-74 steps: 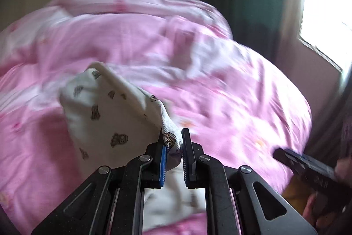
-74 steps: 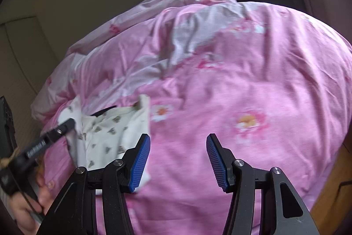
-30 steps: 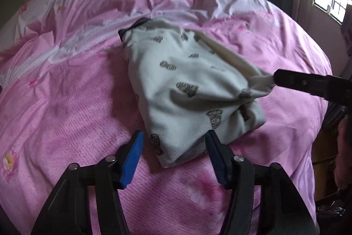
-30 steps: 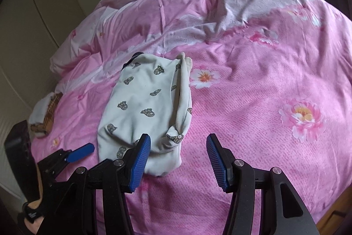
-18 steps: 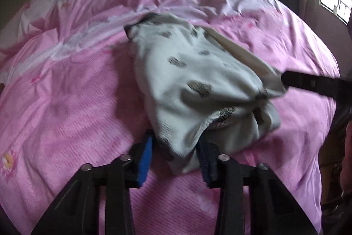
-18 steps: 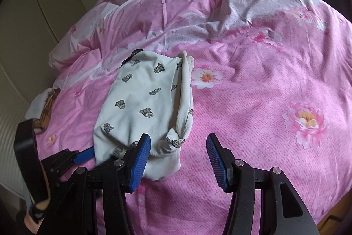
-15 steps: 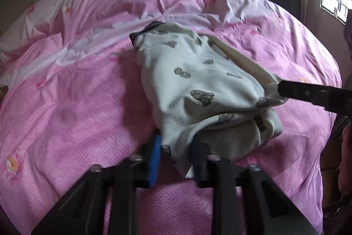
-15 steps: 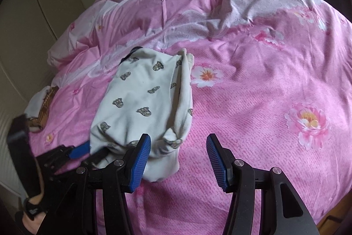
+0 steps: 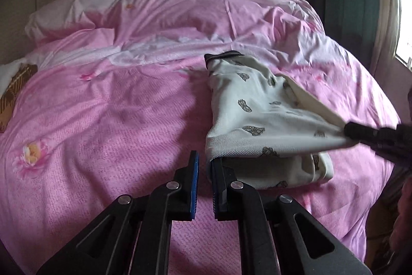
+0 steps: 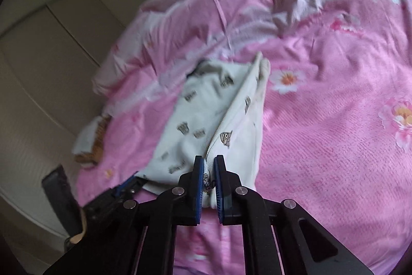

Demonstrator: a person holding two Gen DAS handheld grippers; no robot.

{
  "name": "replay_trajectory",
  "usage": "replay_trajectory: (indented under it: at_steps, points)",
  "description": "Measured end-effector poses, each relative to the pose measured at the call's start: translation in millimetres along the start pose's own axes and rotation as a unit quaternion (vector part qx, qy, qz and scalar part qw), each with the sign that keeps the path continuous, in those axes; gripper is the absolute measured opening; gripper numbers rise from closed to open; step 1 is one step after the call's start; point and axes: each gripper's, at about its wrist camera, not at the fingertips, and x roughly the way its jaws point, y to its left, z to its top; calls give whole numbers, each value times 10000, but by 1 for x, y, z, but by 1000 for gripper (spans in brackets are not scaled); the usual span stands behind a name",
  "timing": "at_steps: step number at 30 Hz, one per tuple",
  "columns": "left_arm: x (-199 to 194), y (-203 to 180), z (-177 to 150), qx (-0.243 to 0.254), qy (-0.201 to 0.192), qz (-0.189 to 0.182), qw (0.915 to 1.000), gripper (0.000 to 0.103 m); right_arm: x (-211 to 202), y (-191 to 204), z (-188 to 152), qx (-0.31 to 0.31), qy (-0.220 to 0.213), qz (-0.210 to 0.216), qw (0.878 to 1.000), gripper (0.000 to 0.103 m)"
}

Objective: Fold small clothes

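Left wrist view: a cream garment point(image 9: 257, 120) printed with small brown animal figures is seen right of centre, spread on a pink flowered bedcover point(image 9: 103, 120). Its near left corner is drawn down to the tips of the left gripper point(image 9: 203, 166) at lower centre. The jaws have just been closing and now stand narrow; the cloth edge is pressed against the right blue pad, though whether it is pinched between both pads cannot be told from this view. The garment's right corner is pulled taut to the right edge of the frame, where it is clamped by the dark tip of the right gripper point(image 9: 352, 130). A dark-trimmed opening is seen at the garment's far end, above centre.

Right wrist view: the garment point(image 10: 206, 115) runs from centre down to the right gripper point(image 10: 207, 172) at lower centre. These jaws have just been closing, and a bunched seam is pinched between the blue pads. The left gripper point(image 10: 128, 183) is seen at lower left, touching the garment's near corner. A white and brown cloth point(image 10: 92, 141) lies at left.

No readable writing or brand is visible.
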Motion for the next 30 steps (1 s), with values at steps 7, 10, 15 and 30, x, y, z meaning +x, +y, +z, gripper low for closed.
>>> replay_trajectory:
  at_steps: [7, 10, 15, 30]
  points:
    - [18, 7, -21, -127, 466, 4, 9988, 11, 36, -34, -29, 792, 861, -204, 9929, 10]
    - [11, 6, -22, -117, 411, -88, 9990, 11, 29, -27, -28, 564, 738, -378, 9950, 12]
    - [-9, 2, -6, -99, 235, -215, 9994, 12, 12, -15, -18, 116, 404, -729, 9965, 13]
    - [53, -4, 96, -120, 472, -631, 9968, 39, 56, -5, 69, -565, 354, -572, 9961, 39]
